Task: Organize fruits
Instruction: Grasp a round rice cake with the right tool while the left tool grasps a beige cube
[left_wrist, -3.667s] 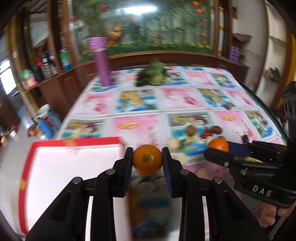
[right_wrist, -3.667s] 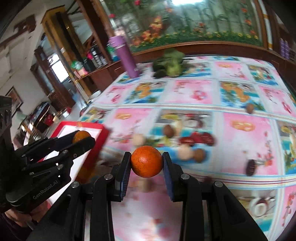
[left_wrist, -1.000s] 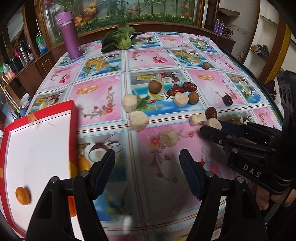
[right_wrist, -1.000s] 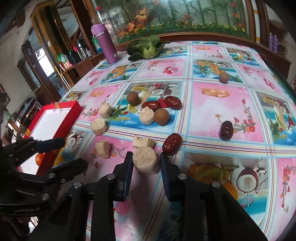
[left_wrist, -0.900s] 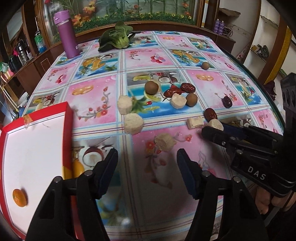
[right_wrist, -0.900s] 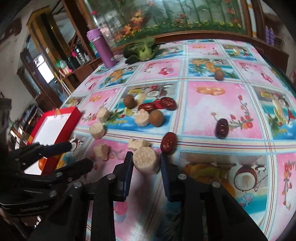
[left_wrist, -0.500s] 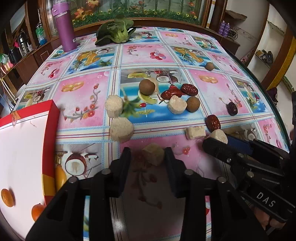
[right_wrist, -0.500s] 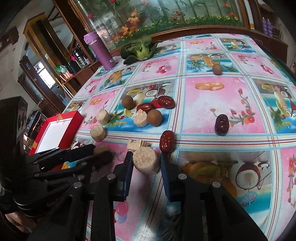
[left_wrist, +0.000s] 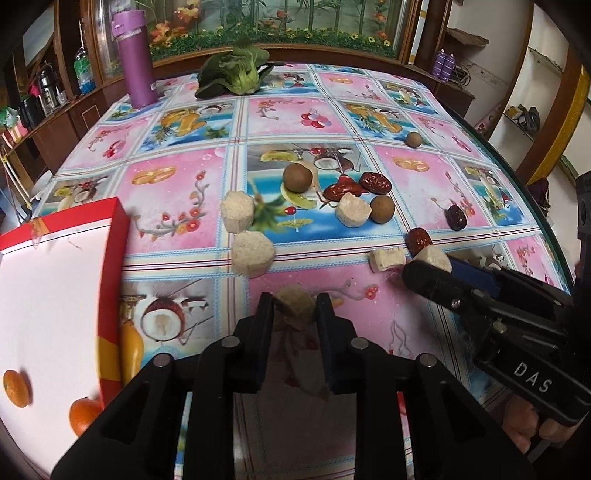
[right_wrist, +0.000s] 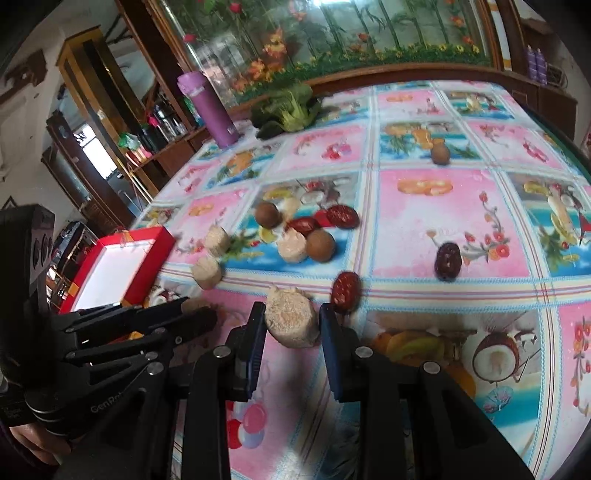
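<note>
Clamping down now, the left gripper (left_wrist: 294, 311) squeezes a beige chunk (left_wrist: 295, 309) off the tablecloth (left_wrist: 177, 206) while the right gripper (right_wrist: 292, 325) pinches its own beige puck (right_wrist: 291, 320), both presumably bound for the red tray (left_wrist: 110, 236) holding two oranges (left_wrist: 15, 388).

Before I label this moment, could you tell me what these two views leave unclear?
- Tray: left wrist view, its near corner is hidden by the left gripper.
- Oranges: right wrist view, mostly hidden behind the left gripper.
- Beige chunk: left wrist view, its underside is hidden by the fingers.
</note>
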